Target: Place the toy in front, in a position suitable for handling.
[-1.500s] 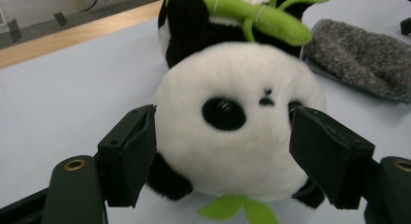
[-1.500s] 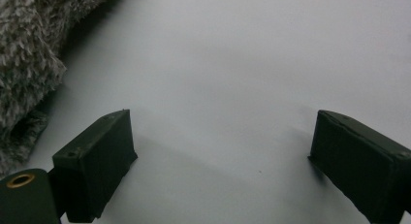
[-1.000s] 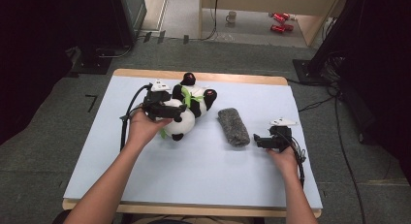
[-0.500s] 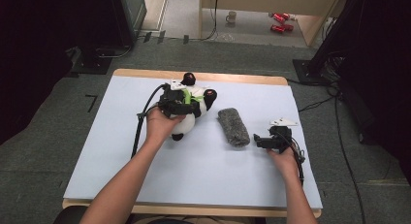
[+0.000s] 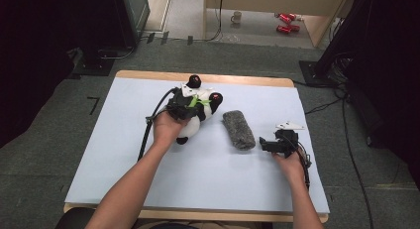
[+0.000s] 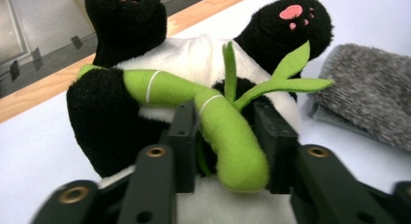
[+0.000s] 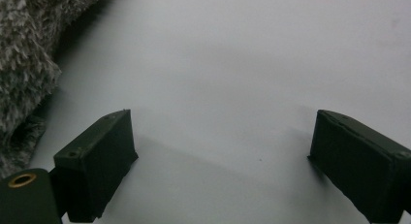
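— What's the biggest thing in sight?
— The tabletop (image 5: 124,189), pale blue with a wooden rim, standing on grey carpet.

— And on it?
— A plush panda (image 5: 200,112) toward the far middle, lying on its back with its black feet pointing away from the person. Just to its right, a little apart, lies a grey fuzzy roll (image 5: 238,130).

— Where are the hands?
— The left hand (image 5: 167,127) holds the left gripper (image 6: 228,136) down on the panda's belly. In the left gripper view its jaws stand on either side of the green bamboo stalk (image 6: 228,132) the panda carries, pressed against it, so it has hold of the stalk.

— And the other?
— The right gripper (image 5: 270,143) sits low on the tabletop near the right edge, beside the roll. Its jaws are spread wide with nothing between them; the roll shows at the left of the right gripper view.
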Available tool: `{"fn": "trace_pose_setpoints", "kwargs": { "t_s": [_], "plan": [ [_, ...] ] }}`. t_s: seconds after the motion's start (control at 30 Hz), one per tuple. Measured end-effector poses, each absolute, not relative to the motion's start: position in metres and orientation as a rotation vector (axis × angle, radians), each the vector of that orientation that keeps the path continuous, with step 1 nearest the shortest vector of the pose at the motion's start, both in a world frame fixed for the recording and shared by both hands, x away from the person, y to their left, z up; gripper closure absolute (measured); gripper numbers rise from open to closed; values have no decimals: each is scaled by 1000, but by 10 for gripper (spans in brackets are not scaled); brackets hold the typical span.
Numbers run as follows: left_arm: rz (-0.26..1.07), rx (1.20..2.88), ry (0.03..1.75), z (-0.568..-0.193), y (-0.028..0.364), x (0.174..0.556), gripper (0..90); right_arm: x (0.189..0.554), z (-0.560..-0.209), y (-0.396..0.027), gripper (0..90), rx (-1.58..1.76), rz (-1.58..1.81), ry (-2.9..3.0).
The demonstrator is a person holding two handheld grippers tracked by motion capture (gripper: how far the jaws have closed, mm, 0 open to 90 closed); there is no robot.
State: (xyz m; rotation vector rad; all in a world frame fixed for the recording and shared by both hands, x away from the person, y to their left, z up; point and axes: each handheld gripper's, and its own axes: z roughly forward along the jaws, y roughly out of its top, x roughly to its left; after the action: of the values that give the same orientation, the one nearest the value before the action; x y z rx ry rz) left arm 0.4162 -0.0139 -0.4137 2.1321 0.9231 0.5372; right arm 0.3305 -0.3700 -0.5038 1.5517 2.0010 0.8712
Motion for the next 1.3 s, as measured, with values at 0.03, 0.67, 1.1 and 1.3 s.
{"fn": "trace_pose_setpoints", "kwargs": {
  "t_s": [0.03, 0.67, 1.1, 1.3],
  "plan": [
    [525, 2134, 913, -413, -13, 416, 689, 330, -504, -370, 84, 1556, 870, 1997],
    [328, 2132, 678, -365, 48, 366, 740, 332, -477, -370, 257, 1644, 974, 1956],
    [212, 2196, 485, -385, 44, 325, 732, 352, -454, -313, 267, 1498, 1060, 2049],
    [154, 2185, 448, -399, 38, 319, 727, 364, -462, -295, 268, 1485, 1037, 2122]
  ]
}}
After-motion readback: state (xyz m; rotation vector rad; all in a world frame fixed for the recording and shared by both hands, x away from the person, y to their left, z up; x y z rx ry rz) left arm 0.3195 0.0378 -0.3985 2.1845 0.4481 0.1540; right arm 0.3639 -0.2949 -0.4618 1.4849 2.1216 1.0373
